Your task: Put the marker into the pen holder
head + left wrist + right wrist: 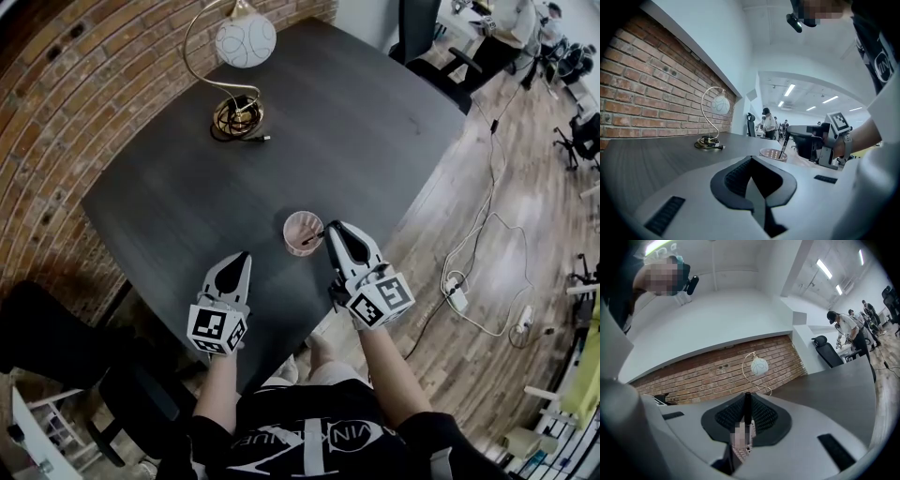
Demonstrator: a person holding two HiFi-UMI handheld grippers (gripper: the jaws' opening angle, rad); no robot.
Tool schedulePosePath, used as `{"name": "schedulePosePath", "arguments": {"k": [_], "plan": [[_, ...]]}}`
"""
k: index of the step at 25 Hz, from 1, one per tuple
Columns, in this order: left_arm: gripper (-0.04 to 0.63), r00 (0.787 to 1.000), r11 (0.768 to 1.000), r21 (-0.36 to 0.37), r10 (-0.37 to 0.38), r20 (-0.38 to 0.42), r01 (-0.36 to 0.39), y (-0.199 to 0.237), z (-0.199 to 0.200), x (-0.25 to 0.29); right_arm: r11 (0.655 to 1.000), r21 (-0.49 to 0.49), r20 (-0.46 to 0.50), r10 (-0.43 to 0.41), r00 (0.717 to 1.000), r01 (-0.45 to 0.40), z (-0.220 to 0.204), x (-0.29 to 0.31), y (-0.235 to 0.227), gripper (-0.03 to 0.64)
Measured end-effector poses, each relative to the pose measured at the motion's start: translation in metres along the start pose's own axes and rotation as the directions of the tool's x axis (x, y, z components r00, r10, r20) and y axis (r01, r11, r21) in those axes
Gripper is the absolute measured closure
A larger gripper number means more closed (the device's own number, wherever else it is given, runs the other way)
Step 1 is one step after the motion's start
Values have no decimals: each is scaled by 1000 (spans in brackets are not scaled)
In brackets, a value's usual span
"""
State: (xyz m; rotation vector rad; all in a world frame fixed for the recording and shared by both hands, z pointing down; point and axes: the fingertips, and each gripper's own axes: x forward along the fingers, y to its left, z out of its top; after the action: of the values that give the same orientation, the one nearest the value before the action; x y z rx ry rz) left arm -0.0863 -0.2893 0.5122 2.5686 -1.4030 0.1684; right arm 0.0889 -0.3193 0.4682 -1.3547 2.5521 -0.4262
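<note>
A pink mesh pen holder (302, 232) stands on the dark table (187, 206) near its front edge. My right gripper (329, 228) is just to its right, shut on a black marker (313, 236) that slants over the rim with its lower end inside the holder. In the right gripper view the marker (747, 409) stands up between the pads, with the holder's mesh (740, 452) below it. My left gripper (240, 262) rests left of the holder, shut and empty. Its own view shows the holder (773, 153), the marker (783, 148) and the right gripper (799, 138) ahead.
A gold lamp with a white globe (246, 40) and its coiled cord (235, 120) stand at the table's far side by the brick wall (66, 103). Cables and a power strip (457, 292) lie on the wood floor at the right. Office chairs stand beyond the table.
</note>
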Motion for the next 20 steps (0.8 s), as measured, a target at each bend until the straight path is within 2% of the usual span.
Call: {"name": "schedulePosePath", "arguments": {"k": [20], "plan": [[583, 1000, 1000, -29, 11, 10, -11, 7, -7, 13, 999, 9, -117, 50, 992, -49, -53, 29, 4, 566]]}}
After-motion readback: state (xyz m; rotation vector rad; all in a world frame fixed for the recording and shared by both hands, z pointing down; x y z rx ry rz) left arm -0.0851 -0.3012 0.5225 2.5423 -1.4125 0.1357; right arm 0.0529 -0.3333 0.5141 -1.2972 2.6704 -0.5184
